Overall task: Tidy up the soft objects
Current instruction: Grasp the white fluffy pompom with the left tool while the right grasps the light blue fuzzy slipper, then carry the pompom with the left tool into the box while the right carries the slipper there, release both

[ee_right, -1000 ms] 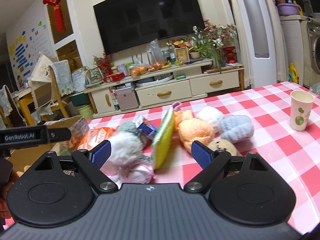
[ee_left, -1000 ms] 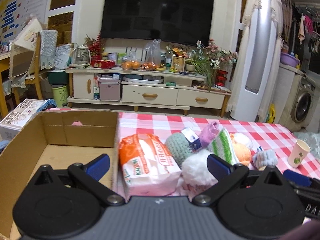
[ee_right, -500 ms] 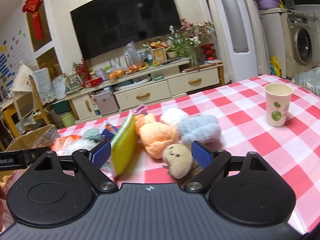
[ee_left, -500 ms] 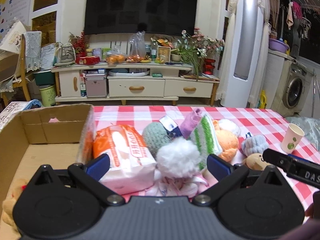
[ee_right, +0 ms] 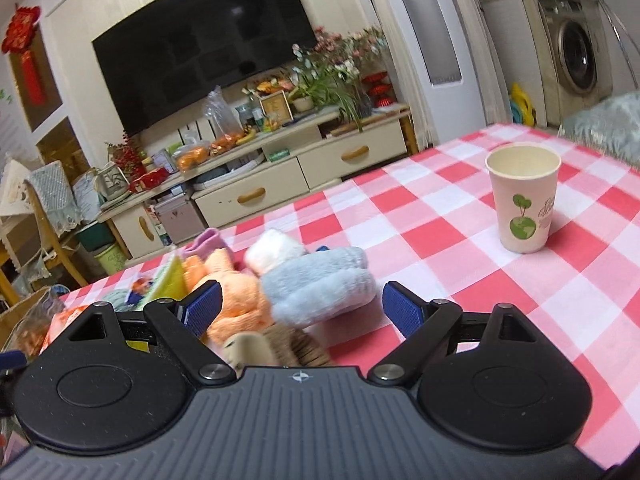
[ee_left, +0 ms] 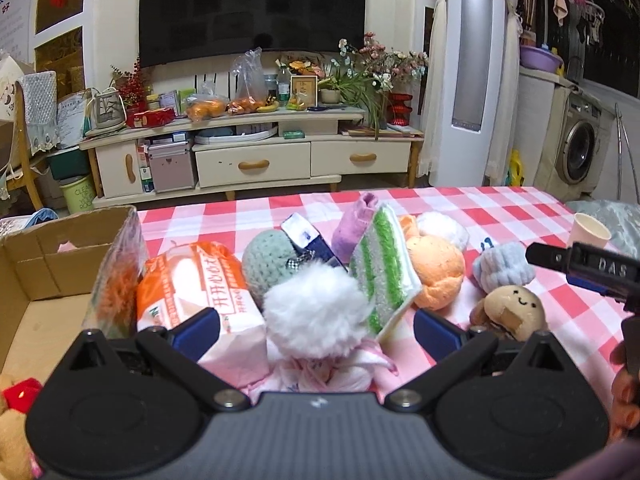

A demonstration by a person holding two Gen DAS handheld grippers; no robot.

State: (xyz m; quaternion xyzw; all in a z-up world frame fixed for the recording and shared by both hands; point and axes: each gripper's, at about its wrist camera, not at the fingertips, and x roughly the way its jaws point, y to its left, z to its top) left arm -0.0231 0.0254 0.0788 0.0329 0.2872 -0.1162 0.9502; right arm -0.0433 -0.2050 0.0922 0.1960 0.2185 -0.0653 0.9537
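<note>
My fingers are standing spread on both grippers, nothing between the blue pads. My left gripper (ee_left: 316, 330) is hovering over the near edge of the pile, its left finger (ee_left: 198, 330) just in front of the one orange tissue pack (ee_left: 192, 280) and the one white pompom (ee_left: 316, 312) sitting in the gap. My right gripper (ee_right: 300, 310) is hanging wide apart over the right end of the pile, with the one pale blue plush (ee_right: 320, 284) in the gap and a tan toy blurred just beneath.

Taking the pompom as my landmark: behind it I am counting one grey-green knitted ball (ee_left: 268, 256) and one purple sock (ee_left: 354, 224); leaning against its right side is one green-striped sponge cloth (ee_left: 380, 272); further right sit one orange plush (ee_left: 436, 268), then the blue plush, and one smiling tan toy (ee_left: 512, 308) nearer to me. Left of the pompom, past the tissue pack, one cardboard box (ee_left: 52, 264) is standing open. Far right of it, one paper cup (ee_right: 522, 196) is standing upright on the checked tablecloth (ee_right: 440, 232).
</note>
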